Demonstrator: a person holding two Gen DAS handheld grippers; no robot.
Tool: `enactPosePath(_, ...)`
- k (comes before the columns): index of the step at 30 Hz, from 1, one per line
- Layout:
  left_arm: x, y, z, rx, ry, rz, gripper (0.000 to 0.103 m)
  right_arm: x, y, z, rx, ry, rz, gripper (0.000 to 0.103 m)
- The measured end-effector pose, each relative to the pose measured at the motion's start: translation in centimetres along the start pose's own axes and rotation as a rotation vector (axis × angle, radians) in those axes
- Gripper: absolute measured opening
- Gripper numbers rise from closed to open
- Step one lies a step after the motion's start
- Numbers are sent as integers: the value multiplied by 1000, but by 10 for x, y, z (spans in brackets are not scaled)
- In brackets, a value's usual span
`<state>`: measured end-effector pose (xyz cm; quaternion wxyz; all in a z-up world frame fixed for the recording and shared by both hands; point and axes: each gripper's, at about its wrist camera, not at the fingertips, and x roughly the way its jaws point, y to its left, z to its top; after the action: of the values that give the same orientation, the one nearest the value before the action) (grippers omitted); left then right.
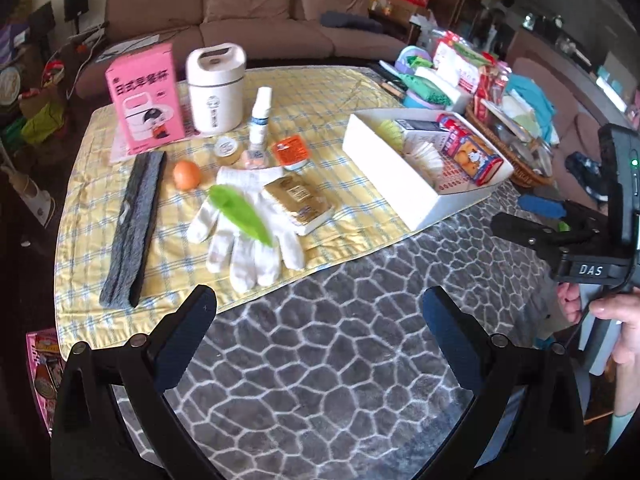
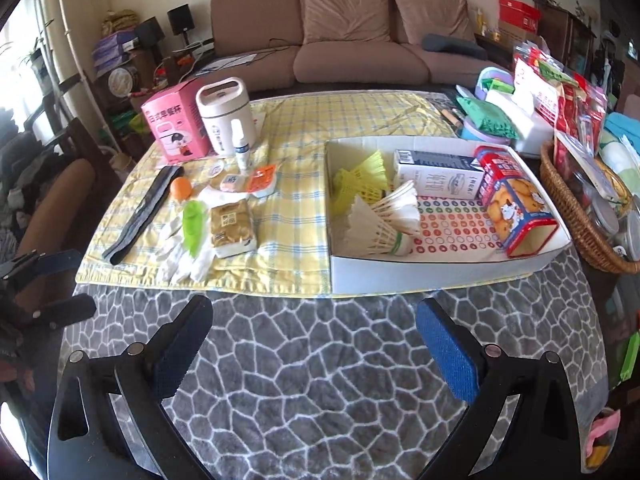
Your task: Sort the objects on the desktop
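Note:
Loose objects lie on a yellow checked cloth (image 1: 328,92): a white glove (image 1: 244,240) with a green leaf-shaped piece (image 1: 240,212) on it, a tan packet (image 1: 300,200), an orange ball (image 1: 186,174), a grey band (image 1: 136,224), a spray bottle (image 1: 260,114), a white lunch jar (image 1: 216,88) and a pink box (image 1: 146,98). A white tray (image 2: 420,272) holds shuttlecocks (image 2: 384,220), a white carton (image 2: 436,174) and a biscuit tin (image 2: 516,204). My left gripper (image 1: 320,320) is open and empty over the grey patterned mat. My right gripper (image 2: 314,324) is open and empty, in front of the tray.
A wicker basket (image 2: 576,216) full of packets stands right of the tray. Snack bags and tissue packs (image 2: 516,112) crowd the back right. A brown sofa (image 2: 348,40) is behind the table. The right gripper also shows at the right edge of the left wrist view (image 1: 540,220).

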<state>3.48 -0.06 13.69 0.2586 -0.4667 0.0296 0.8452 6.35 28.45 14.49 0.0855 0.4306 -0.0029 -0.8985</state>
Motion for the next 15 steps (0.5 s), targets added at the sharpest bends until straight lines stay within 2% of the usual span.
enactPosePath(8,-10,103,-26,-110,-34,65,103,28,61,-7,-138,-22,110,103)
enactPosePath(15,-1,139,-23,-126,-76,30,103,64,96,-2,-192,-49,184,103)
